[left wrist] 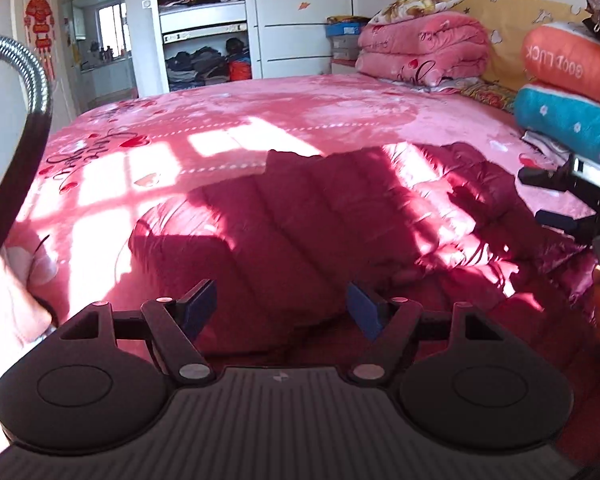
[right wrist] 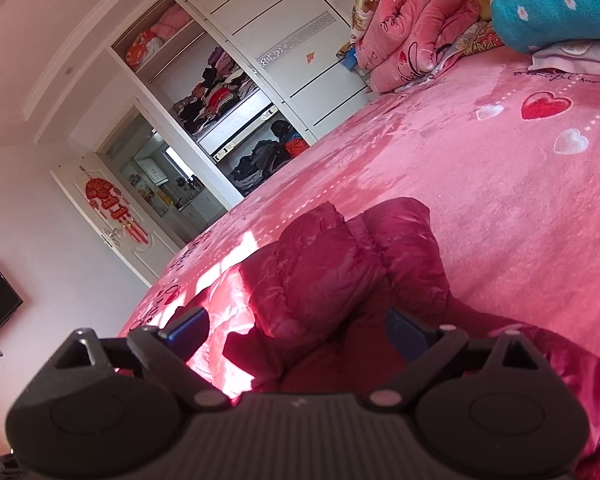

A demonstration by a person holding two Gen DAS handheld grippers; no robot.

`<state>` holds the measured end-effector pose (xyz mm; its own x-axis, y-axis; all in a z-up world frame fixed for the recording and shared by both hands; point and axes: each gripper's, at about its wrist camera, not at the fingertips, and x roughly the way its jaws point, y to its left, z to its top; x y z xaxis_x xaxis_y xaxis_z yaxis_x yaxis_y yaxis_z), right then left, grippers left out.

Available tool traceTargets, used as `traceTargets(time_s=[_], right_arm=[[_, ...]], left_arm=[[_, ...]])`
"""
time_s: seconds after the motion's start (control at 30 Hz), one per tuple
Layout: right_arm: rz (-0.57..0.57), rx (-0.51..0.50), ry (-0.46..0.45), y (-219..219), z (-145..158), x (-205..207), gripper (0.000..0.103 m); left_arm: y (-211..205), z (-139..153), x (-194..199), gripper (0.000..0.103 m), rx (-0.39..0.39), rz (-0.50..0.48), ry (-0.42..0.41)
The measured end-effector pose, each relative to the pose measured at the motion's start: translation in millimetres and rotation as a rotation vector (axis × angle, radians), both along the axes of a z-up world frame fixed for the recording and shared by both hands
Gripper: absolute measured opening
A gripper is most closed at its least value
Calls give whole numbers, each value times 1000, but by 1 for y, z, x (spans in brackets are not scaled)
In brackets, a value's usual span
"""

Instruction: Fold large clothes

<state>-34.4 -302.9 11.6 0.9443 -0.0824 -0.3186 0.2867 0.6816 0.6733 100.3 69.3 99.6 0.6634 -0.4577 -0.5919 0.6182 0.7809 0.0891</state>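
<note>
A dark red quilted down jacket point(left wrist: 300, 216) lies spread on the pink bed cover point(left wrist: 220, 120). My left gripper point(left wrist: 282, 310) is open, just above the jacket's near edge, holding nothing. My right gripper point(right wrist: 296, 332) is open above the jacket's bunched sleeve point(right wrist: 340, 264) at its right side, holding nothing. The right gripper also shows at the right edge of the left wrist view point(left wrist: 548, 196), over the jacket's right end.
Folded pink quilts point(left wrist: 420, 50) and pillows point(left wrist: 572, 92) are stacked at the head of the bed. An open white wardrobe point(left wrist: 204, 24) full of clothes stands beyond the bed's far side. A flexible metal hose point(left wrist: 24, 80) arches at the left.
</note>
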Motion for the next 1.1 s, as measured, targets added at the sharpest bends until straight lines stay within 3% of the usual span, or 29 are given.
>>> traceTargets(time_s=[0.17,0.37,0.43,0.63,0.87,1.1], right_arm=[[9,88,8,-11,-15,13,80],[30,185,-26,-18,-23,27,58],[30,204,-15,-18,-28,30,30],[24,282,-23,-21,-32,29,6],[22,209,18,-10,-13,18,5],[-21,234,58,-10,-28,24,39]], left_arm=[[9,-21,3,87,78,34,8],[9,-35,21,85,94,108,9],[15,-36,27,85,89,144,9],[22,-33,43,88,48,220,12],[23,-31,43,88,27,221,12],[29,-31,40,87,5,207,9]])
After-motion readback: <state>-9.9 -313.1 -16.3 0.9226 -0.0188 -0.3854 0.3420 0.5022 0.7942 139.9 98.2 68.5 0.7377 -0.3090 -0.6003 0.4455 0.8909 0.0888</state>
